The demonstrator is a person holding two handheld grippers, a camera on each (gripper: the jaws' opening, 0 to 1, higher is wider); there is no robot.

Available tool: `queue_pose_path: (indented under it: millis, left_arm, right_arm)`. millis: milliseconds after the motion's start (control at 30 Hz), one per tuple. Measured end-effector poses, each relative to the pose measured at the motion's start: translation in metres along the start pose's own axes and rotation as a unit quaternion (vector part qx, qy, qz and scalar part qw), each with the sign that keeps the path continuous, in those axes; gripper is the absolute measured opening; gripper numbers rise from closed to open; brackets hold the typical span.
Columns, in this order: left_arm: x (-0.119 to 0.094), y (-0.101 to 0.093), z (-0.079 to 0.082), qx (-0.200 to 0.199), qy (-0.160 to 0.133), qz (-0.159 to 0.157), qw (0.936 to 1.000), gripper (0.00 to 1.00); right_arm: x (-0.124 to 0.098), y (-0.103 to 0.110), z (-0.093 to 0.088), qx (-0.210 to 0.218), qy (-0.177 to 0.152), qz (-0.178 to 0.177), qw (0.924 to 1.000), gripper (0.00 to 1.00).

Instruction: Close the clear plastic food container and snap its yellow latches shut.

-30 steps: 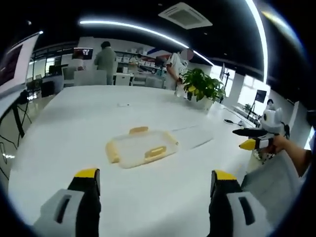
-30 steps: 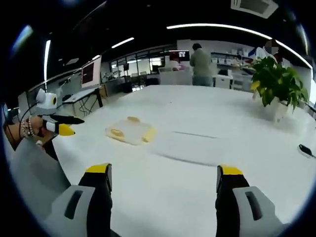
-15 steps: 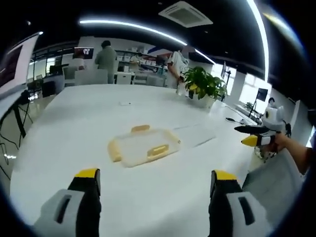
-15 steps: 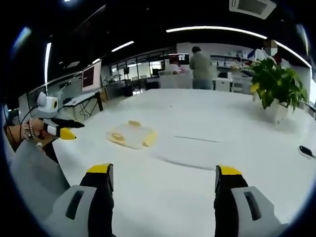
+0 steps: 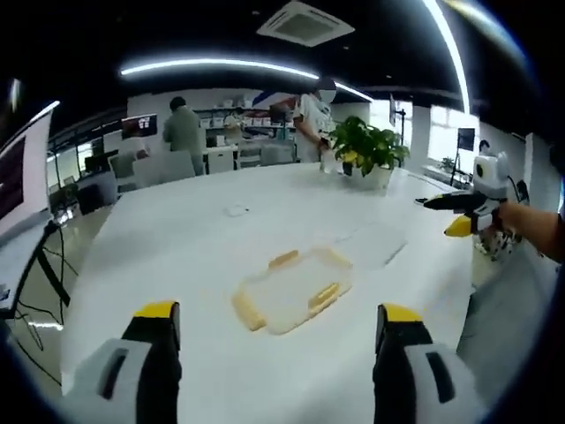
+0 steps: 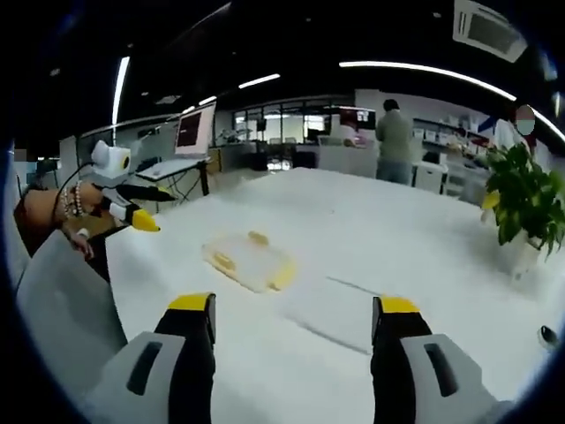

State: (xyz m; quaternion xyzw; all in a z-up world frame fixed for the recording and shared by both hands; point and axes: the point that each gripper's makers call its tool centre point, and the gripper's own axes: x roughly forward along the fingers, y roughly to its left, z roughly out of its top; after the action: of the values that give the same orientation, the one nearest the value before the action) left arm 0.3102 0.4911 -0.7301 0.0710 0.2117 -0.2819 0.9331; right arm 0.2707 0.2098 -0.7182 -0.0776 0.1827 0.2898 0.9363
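Left gripper view: clear plastic food container with yellow latches [image 5: 294, 289] lies mid-bench; I judge it light, slippery, flexible. Both my grippers [image 5: 275, 322] [image 6: 292, 311] gape, empty. I'd press latches.

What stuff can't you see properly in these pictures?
1. Food container: in both gripper views it is too small and too far off to tell whether its yellow latches are snapped, or whether anything is inside.
2. Potted plant: cut off by the right edge of the right gripper view.
3. Small dark object on the table: cut by the same edge, too small to name.
4. Left gripper and right gripper: both open, away from the container.
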Motion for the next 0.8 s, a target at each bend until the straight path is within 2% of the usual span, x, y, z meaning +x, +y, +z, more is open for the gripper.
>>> queue_pose_path:
  millis: [33,67,100,133,167,200,233,267,300,333,367,400,433,500,533,600,633,800]
  left_arm:
    - [0.003,-0.002,0.000,0.013,0.006,-0.018,0.9997,0.88]
    - [0.005,-0.002,-0.007,0.012,0.038,-0.037,0.9985,0.82]
    - [0.007,0.004,-0.007,0.002,0.052,-0.030,0.9982,0.77]
    - [0.010,0.009,-0.005,0.002,0.054,-0.027,0.9982,0.72]
    - [0.015,0.016,0.008,0.017,0.026,-0.027,0.9992,0.71]
    - [0.017,0.020,0.014,0.018,0.015,-0.022,0.9995,0.71]
    - [0.021,0.024,0.015,0.014,0.024,-0.024,0.9993,0.69]
    - [0.024,0.025,0.016,0.018,0.029,-0.028,0.9990,0.67]
    - [0.027,0.026,0.017,0.027,0.033,-0.032,0.9986,0.65]
    - [0.030,0.025,0.013,0.038,0.051,-0.044,0.9970,0.59]
    - [0.032,0.026,0.011,0.049,0.062,-0.046,0.9957,0.56]
    - [0.037,0.024,0.009,0.069,0.067,-0.058,0.9936,0.56]
    - [0.040,0.024,0.007,0.080,0.076,-0.061,0.9920,0.59]
    - [0.045,0.020,-0.005,0.102,0.108,-0.079,0.9858,0.63]
    - [0.049,0.022,-0.012,0.118,0.126,-0.078,0.9818,0.65]
    - [0.055,0.023,-0.020,0.152,0.144,-0.092,0.9735,0.62]
    - [0.056,0.024,-0.022,0.155,0.149,-0.091,0.9723,0.61]
    - [0.072,0.023,-0.034,0.221,0.178,-0.134,0.9496,0.61]
  right_arm:
    - [0.003,-0.002,0.005,-0.020,-0.006,-0.003,0.9998,0.73]
    - [0.009,-0.001,0.007,-0.033,0.002,0.002,0.9995,0.75]
    - [0.012,0.001,0.005,-0.031,0.019,0.011,0.9993,0.74]
    - [0.018,0.002,0.007,-0.031,0.029,0.020,0.9989,0.73]
    - [0.023,0.002,0.011,-0.040,0.022,0.023,0.9987,0.72]
    - [0.029,0.002,0.016,-0.058,0.017,0.026,0.9978,0.72]
    - [0.030,0.002,0.016,-0.062,0.018,0.027,0.9975,0.71]
    - [0.036,0.007,0.015,-0.064,0.032,0.047,0.9963,0.67]
    - [0.038,0.008,0.012,-0.063,0.049,0.053,0.9954,0.63]
    - [0.045,0.006,0.012,-0.072,0.061,0.055,0.9940,0.61]
    - [0.049,0.005,0.013,-0.087,0.065,0.057,0.9924,0.61]
    - [0.055,0.006,0.019,-0.114,0.056,0.065,0.9898,0.62]
    - [0.059,0.007,0.021,-0.118,0.056,0.065,0.9893,0.63]
    - [0.067,0.012,0.025,-0.141,0.059,0.086,0.9846,0.61]
    - [0.071,0.012,0.026,-0.147,0.063,0.090,0.9829,0.59]
    - [0.080,0.013,0.027,-0.160,0.072,0.100,0.9792,0.59]
    - [0.086,0.014,0.027,-0.172,0.077,0.111,0.9759,0.59]
    - [0.108,0.018,0.026,-0.217,0.100,0.151,0.9592,0.60]
